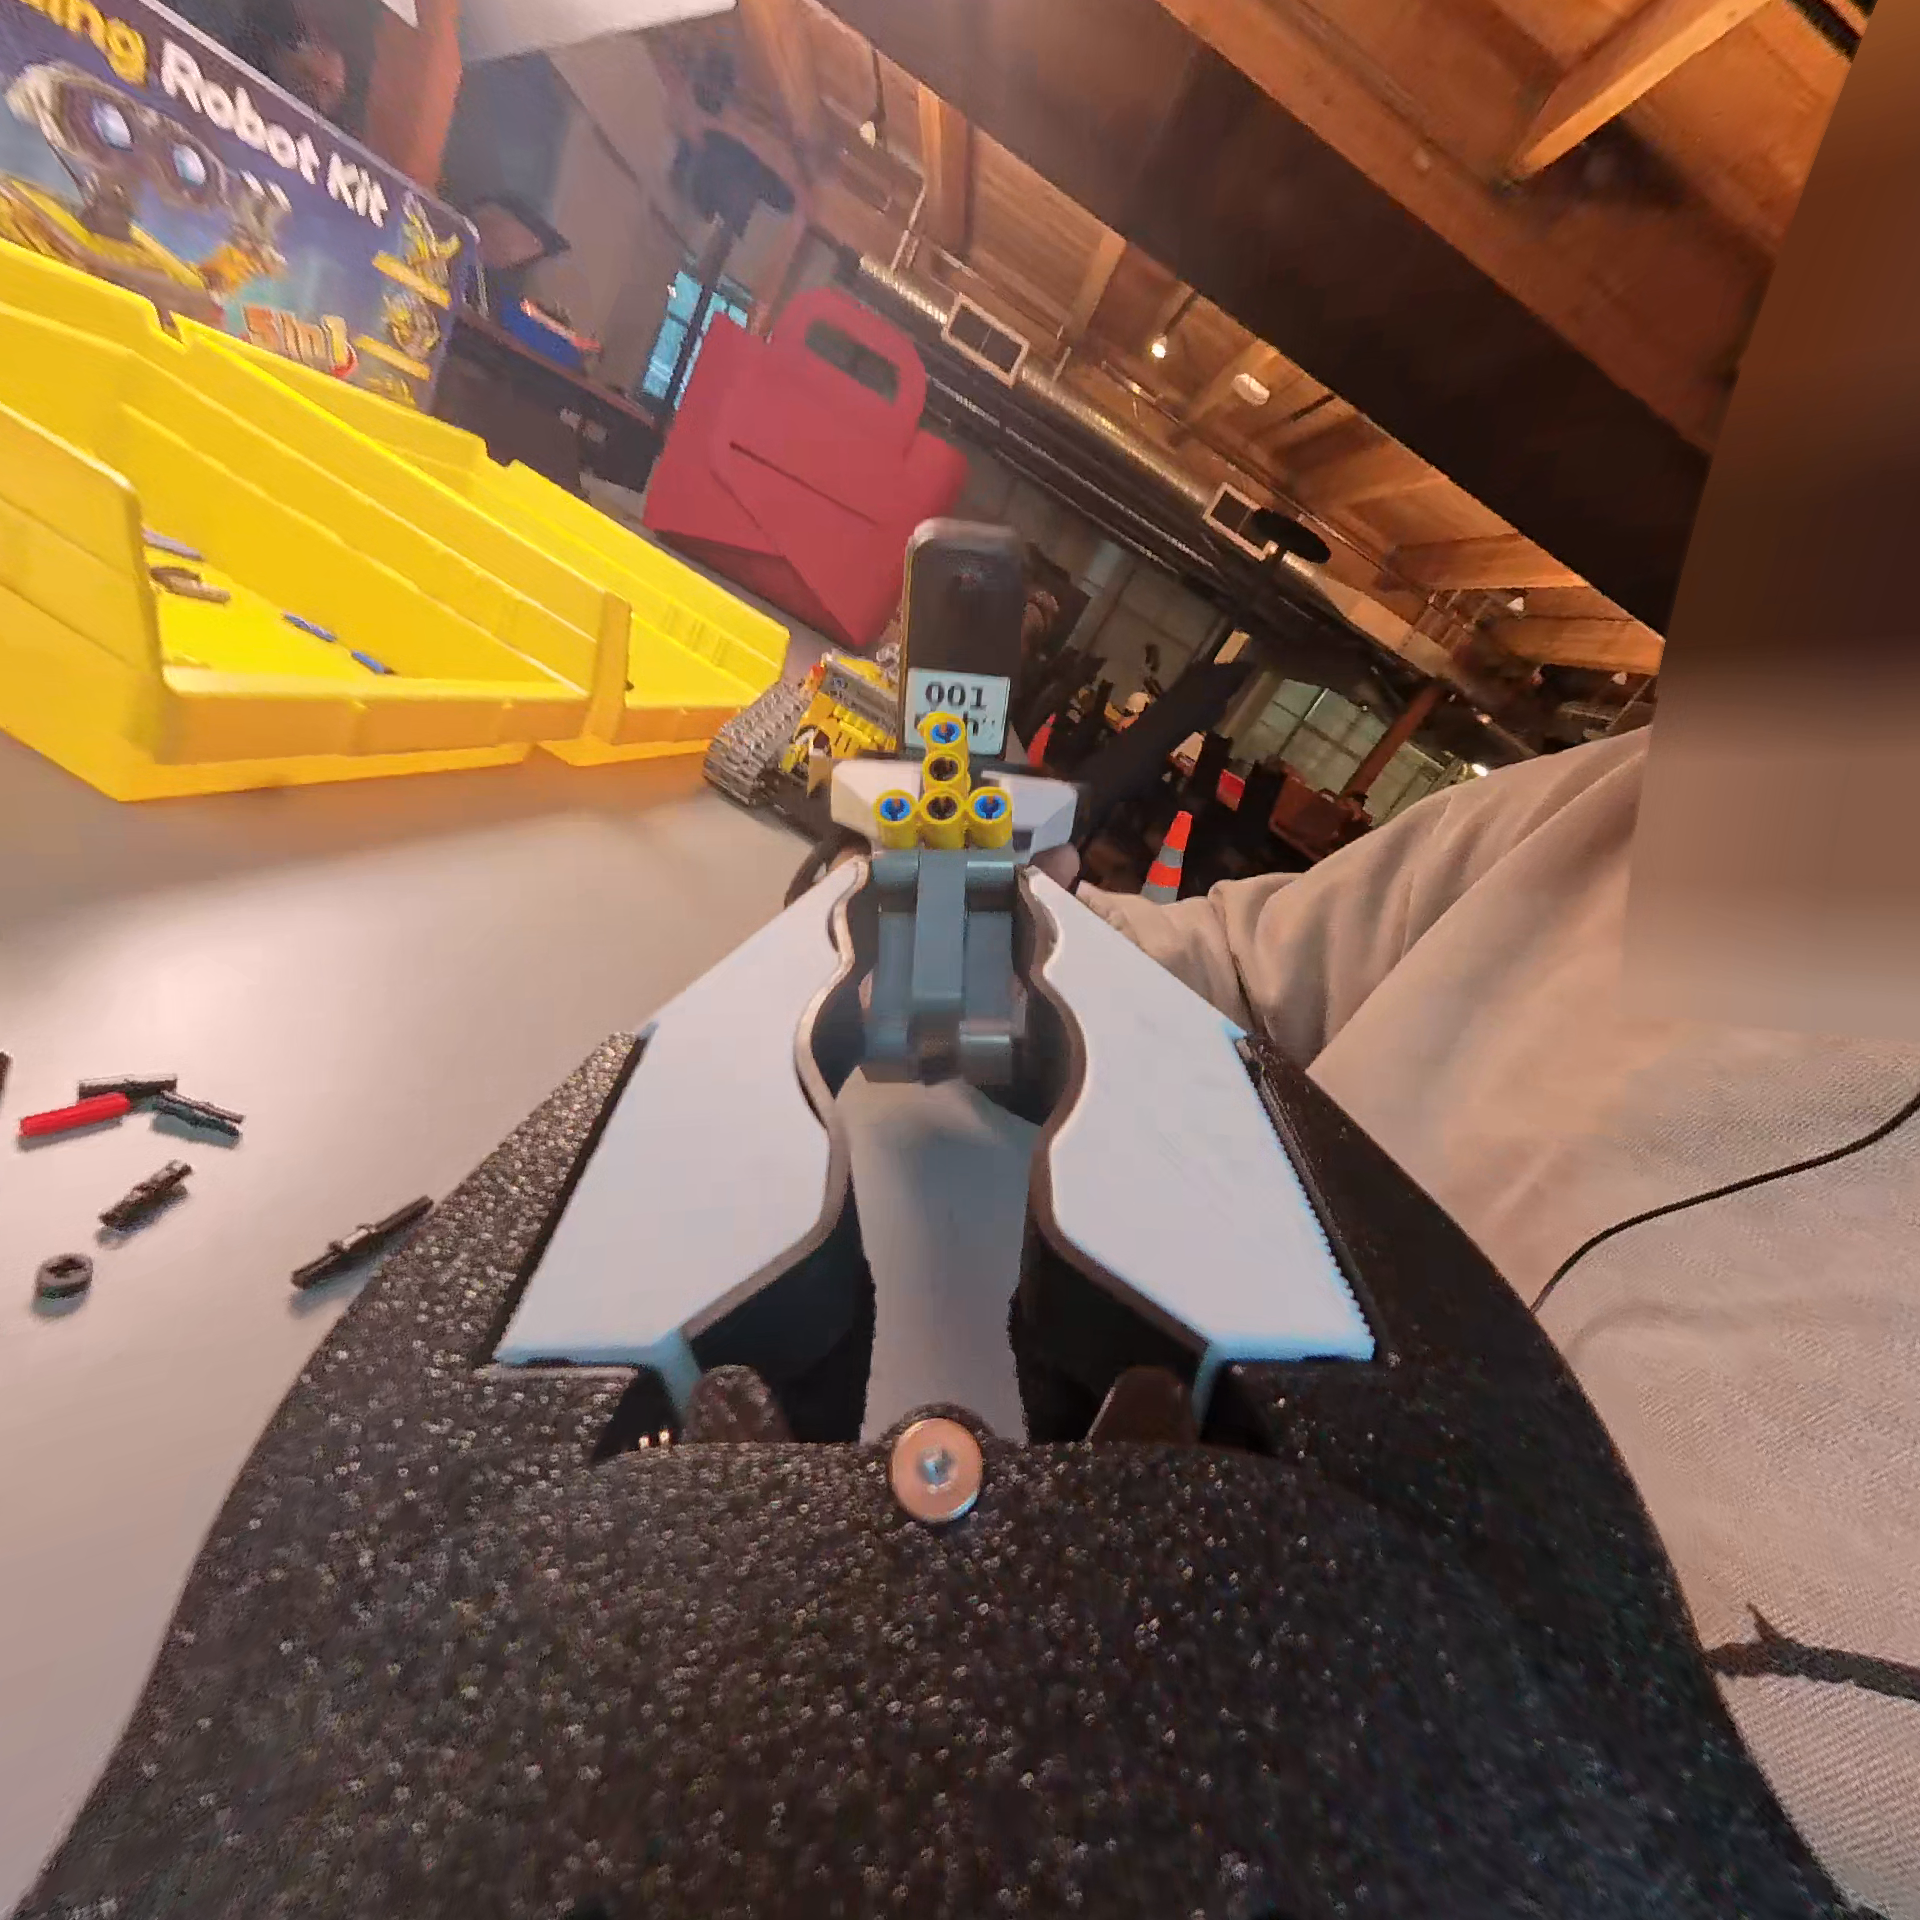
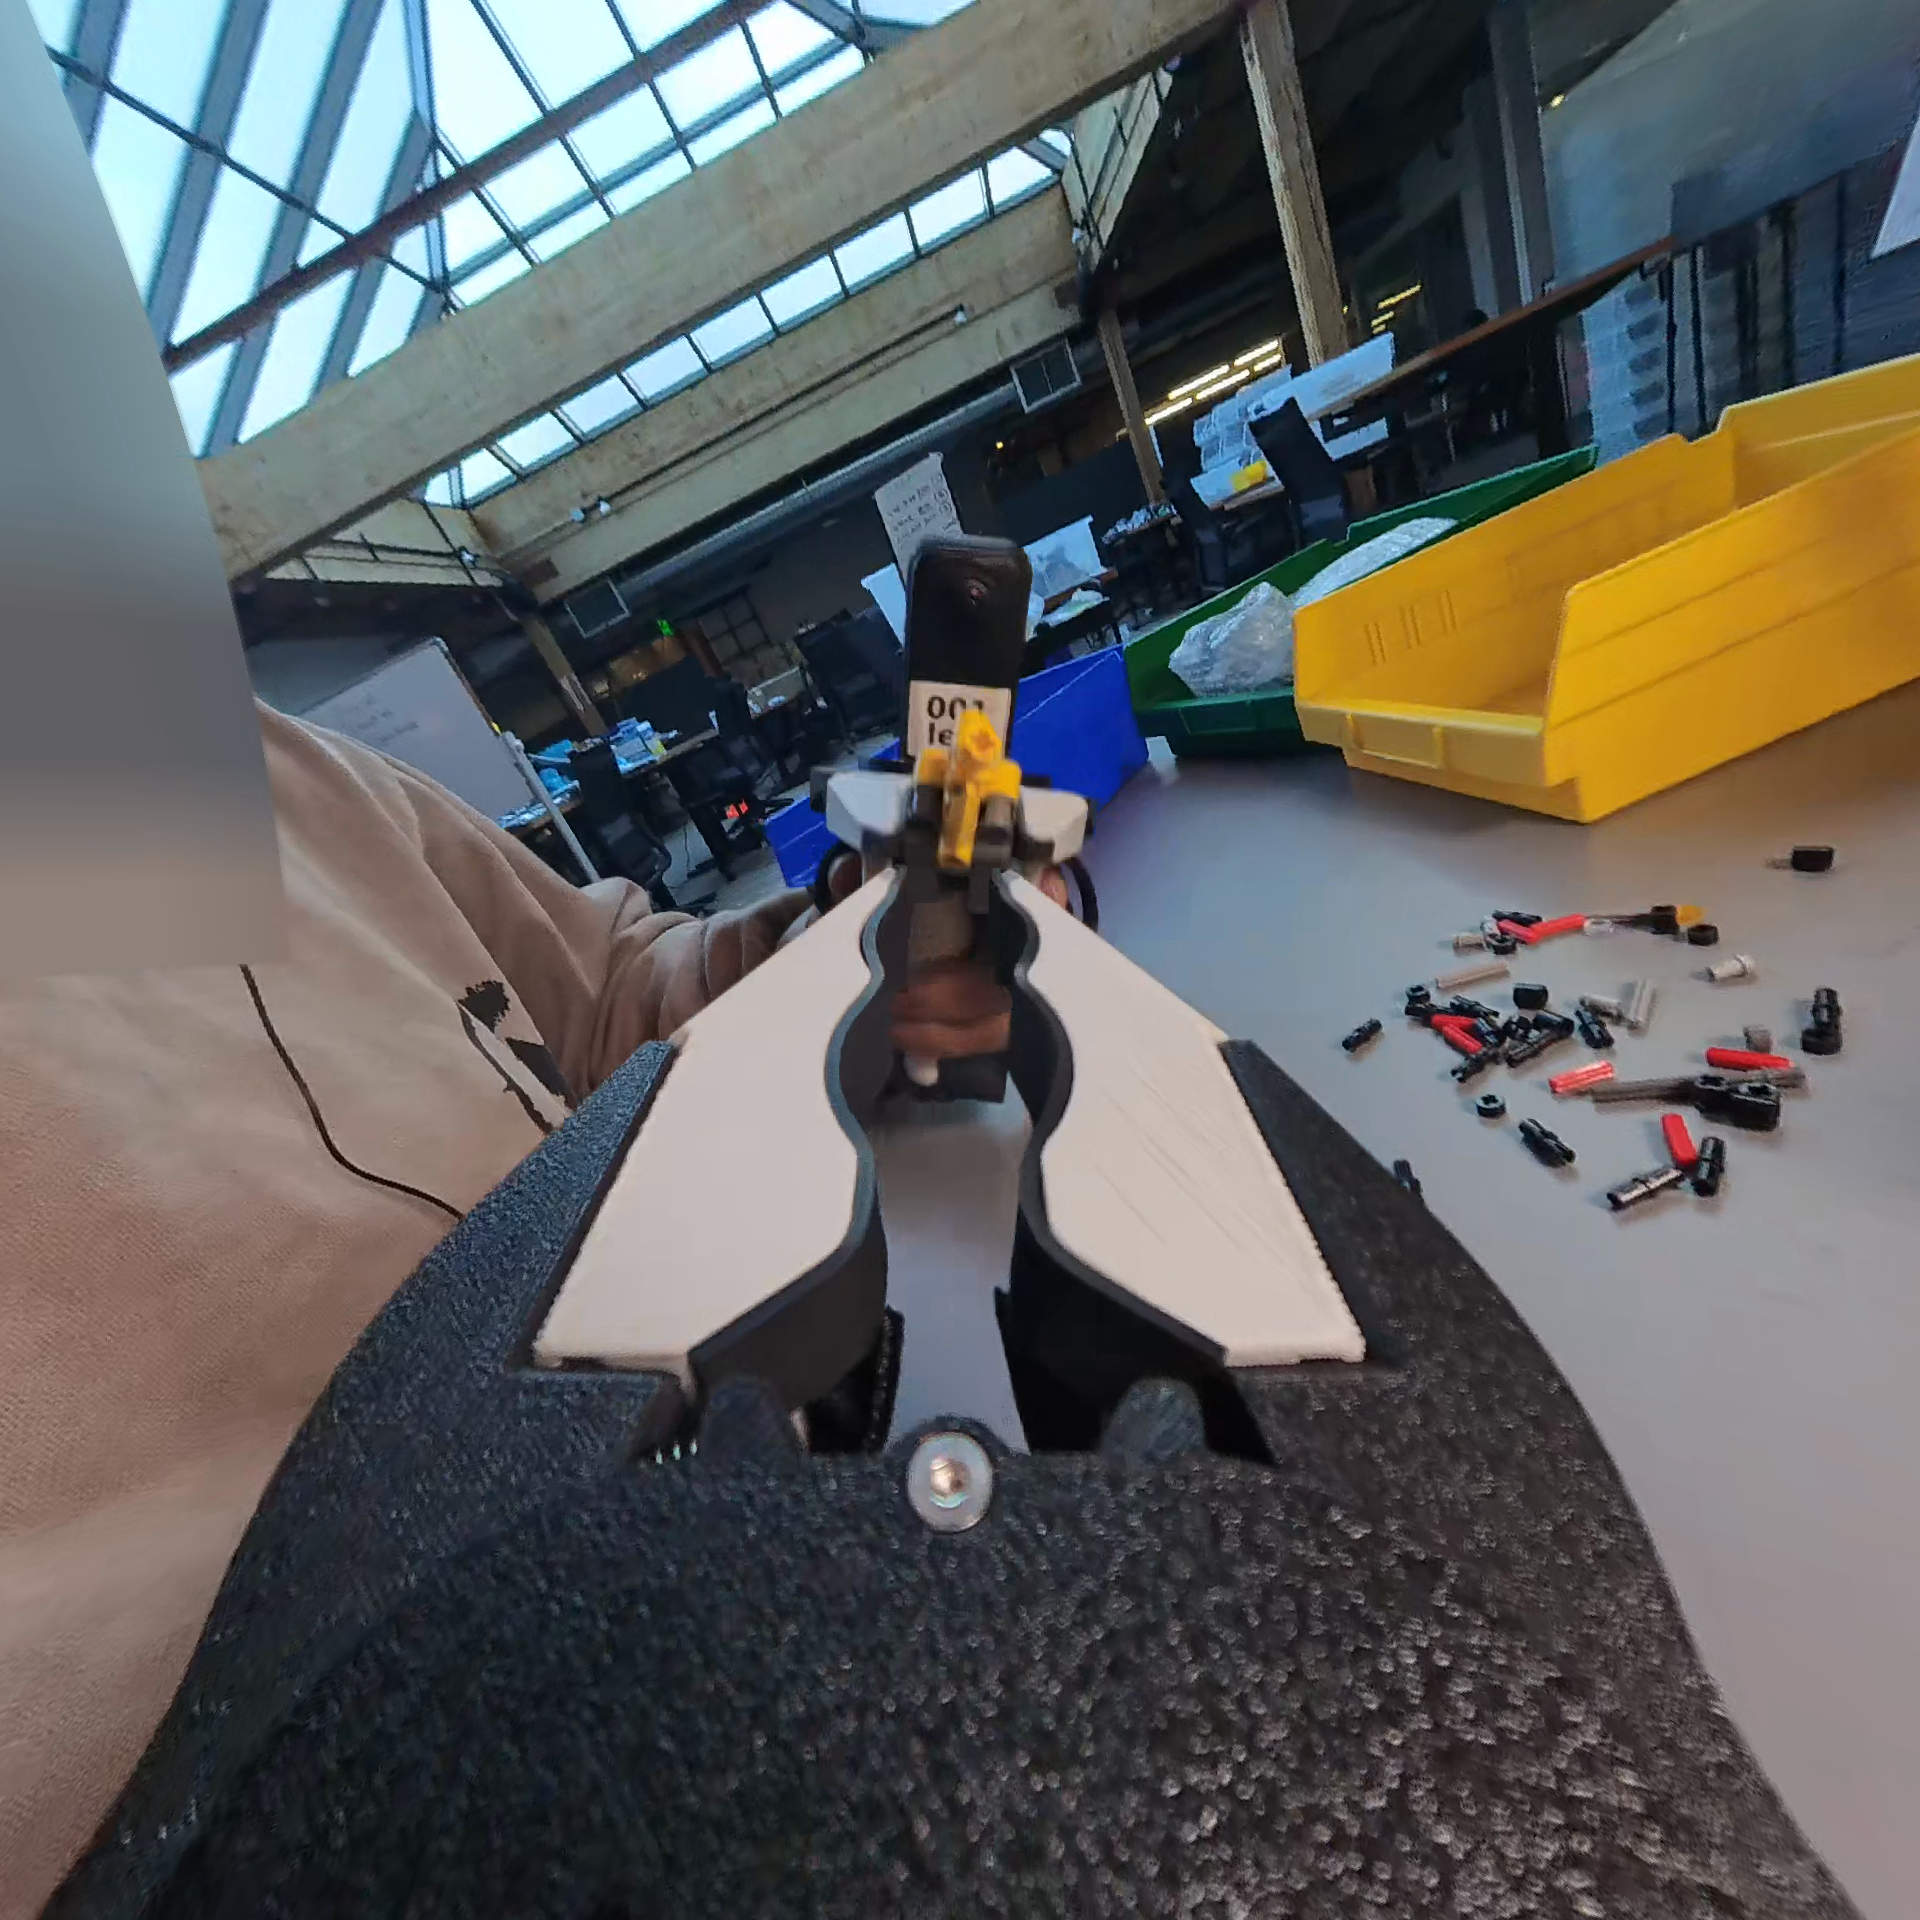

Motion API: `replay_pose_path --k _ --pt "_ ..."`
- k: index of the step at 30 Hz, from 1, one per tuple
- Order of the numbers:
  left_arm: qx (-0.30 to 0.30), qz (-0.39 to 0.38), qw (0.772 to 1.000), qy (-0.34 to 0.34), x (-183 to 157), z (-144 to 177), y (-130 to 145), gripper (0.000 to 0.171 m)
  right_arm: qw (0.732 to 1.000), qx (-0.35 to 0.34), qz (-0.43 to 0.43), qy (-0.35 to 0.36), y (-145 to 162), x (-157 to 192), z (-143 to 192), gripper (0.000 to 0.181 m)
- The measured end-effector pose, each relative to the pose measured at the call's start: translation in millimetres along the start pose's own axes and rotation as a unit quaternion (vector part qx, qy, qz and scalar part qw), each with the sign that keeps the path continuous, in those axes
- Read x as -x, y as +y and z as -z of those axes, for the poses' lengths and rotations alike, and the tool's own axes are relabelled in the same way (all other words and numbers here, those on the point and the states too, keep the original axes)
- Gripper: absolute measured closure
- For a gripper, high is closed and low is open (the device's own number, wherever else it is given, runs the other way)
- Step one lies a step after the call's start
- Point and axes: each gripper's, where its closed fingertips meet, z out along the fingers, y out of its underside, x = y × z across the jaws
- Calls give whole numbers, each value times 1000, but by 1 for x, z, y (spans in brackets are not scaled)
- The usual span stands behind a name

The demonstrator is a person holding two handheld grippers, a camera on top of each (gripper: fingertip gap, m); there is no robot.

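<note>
My left gripper is shut on a small brick assembly. It is made of grey beams side by side, with a yellow connector bearing blue pins at its far end. The grey beams fill the gap between the two pads. My right gripper faces it from beyond, with its white fingers just behind the yellow connector. In the right wrist view, my right gripper stands open with its tips at the assembly's yellow and dark end. The left gripper holds the assembly there. Both grippers are above the grey table.
A yellow sorting tray, a kit box, a red carrier and a yellow tracked model stand to the left. Loose black and red pins lie to the right, before yellow, green and blue bins. A person's sleeve is close by. Less than 4 cm separates the two grippers' tips.
</note>
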Motion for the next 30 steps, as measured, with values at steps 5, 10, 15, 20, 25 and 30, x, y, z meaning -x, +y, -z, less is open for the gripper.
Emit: replay_pose_path --k 5,10,15,20,25,30 --pt "11 15 1000 4 2 -9 11 146 1000 -5 15 22 -5 -1 1 179" --pt "8 15 1000 3 3 -11 11 147 1000 -6 -2 28 -4 -6 5 173" --pt "15 13 1000 9 0 -15 16 147 1000 16 5 22 5 -2 -3 176" --pt "44 20 999 16 1 -10 20 139 999 52 -8 9 14 -2 0 176" --pt "107 -15 994 14 -3 -6 35 142 992 123 -4 -2 37 3 -2 176" --pt "147 1 989 32 -6 -7 48 153 986 163 18 -14 52 9 -3 176"
